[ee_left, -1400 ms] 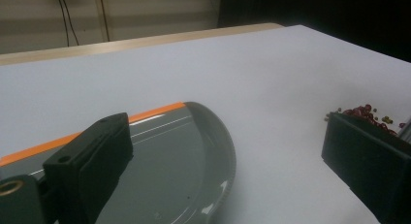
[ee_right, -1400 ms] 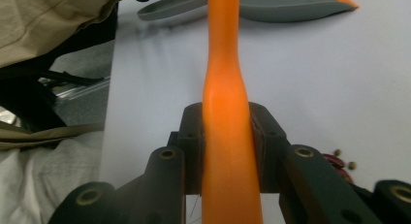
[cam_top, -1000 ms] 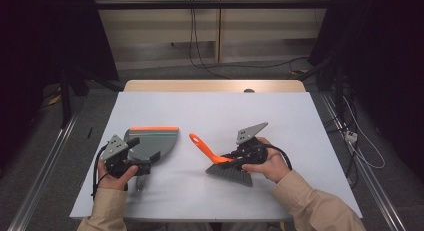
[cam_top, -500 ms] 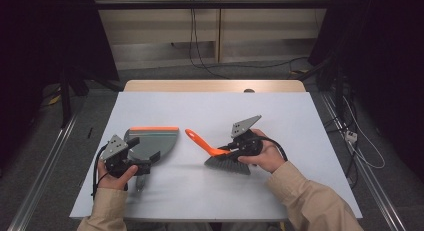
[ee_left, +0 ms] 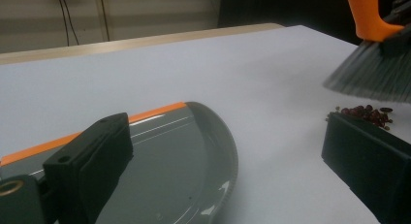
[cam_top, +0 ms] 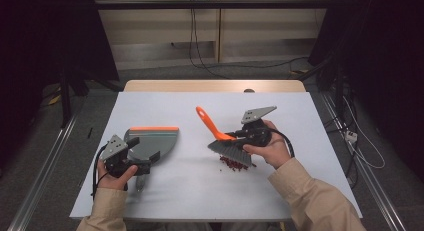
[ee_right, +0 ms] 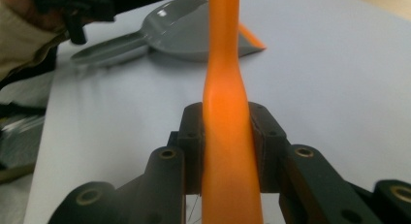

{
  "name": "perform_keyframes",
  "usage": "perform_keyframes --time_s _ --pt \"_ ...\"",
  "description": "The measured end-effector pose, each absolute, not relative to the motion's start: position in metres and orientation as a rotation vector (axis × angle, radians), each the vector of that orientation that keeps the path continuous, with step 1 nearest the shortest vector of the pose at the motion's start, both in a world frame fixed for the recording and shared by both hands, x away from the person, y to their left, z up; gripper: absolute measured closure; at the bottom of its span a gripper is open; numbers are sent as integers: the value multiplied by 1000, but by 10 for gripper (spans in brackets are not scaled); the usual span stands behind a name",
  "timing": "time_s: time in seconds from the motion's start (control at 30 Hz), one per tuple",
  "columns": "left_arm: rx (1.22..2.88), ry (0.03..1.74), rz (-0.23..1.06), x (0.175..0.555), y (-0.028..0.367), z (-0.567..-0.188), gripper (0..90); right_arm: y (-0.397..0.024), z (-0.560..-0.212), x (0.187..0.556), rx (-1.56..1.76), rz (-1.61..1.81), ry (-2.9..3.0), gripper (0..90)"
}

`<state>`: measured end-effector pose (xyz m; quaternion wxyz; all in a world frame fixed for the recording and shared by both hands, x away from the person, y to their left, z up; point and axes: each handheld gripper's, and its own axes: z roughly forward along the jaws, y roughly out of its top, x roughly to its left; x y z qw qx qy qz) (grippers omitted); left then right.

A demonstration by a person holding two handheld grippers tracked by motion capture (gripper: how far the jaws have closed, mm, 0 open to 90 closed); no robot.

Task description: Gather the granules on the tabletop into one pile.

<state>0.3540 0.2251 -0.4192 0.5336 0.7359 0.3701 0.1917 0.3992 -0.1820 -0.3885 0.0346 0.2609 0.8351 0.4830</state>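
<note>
Nearest the person, the left gripper [cam_top: 142, 167] held the dustpan [cam_top: 152, 141] by its handle, flat on the table [cam_top: 200, 191]. A bit farther out, the right gripper [ee_right: 227, 136] was clamped on the brush [cam_top: 227, 143] handle, bristles lifted just above a little pile of red beans [cam_top: 235, 164]. Looked like mid-sweep to me: next it'd need the bristles dropped behind the beans, then a push left toward the pan.

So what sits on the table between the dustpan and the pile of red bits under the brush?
Nothing: in the high view the stretch of table between the dustpan and the red bits is bare. The left gripper view shows the same gap.
</note>
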Motion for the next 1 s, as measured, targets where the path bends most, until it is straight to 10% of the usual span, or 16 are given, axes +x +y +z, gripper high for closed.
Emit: perform_keyframes --time_s 1.0 --pt "1761 869 460 352 223 -417 40 -185 -422 381 1334 1111 2099 711"
